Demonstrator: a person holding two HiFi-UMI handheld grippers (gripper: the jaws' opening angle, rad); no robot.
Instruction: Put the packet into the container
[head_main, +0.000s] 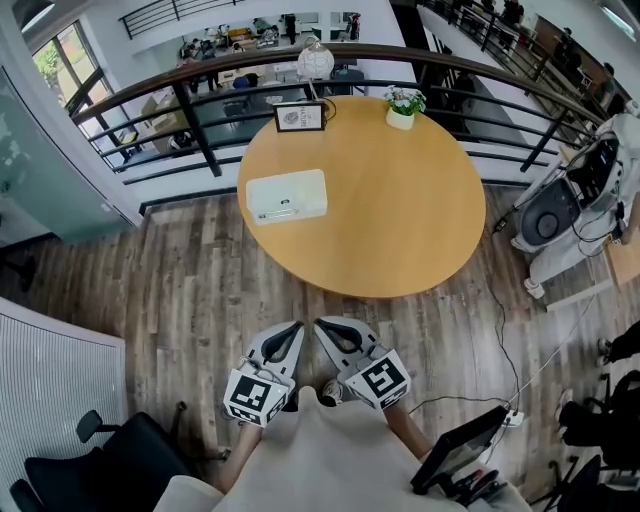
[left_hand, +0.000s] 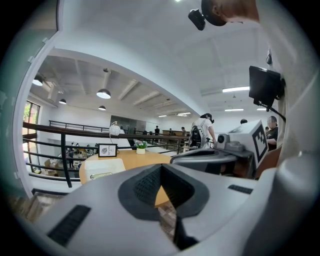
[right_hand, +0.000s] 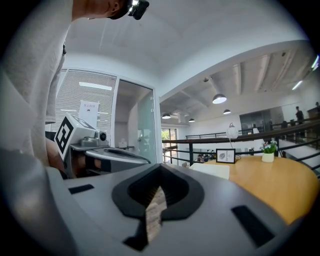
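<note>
On the table (head_main: 400, 220): white container (head_main: 286, 195); packet (head_main: 279, 211) maybe that small strip on it.
Packet: probably light, soft; pinch an edge.
Left gripper (head_main: 296, 328), right gripper (head_main: 320, 326): clenched, empty.

Round wooden surface (head_main: 400, 200) on wood-plank floor (head_main: 150, 290).
- Behind surface: dark metal railing (head_main: 200, 100) with wooden handrail; lower office level beyond.
- At surface's far edge: framed sign (head_main: 300, 117), small potted plant (head_main: 402, 105), globe lamp (head_main: 315, 62).
- Far left of surface: daylit window (head_main: 55, 65).
- Near left of surface: black office chair (head_main: 110, 460), white slatted panel (head_main: 50, 390).
- Overhead: white ceiling (left_hand: 150, 40), lit pendant lamps (left_hand: 103, 93).
</note>
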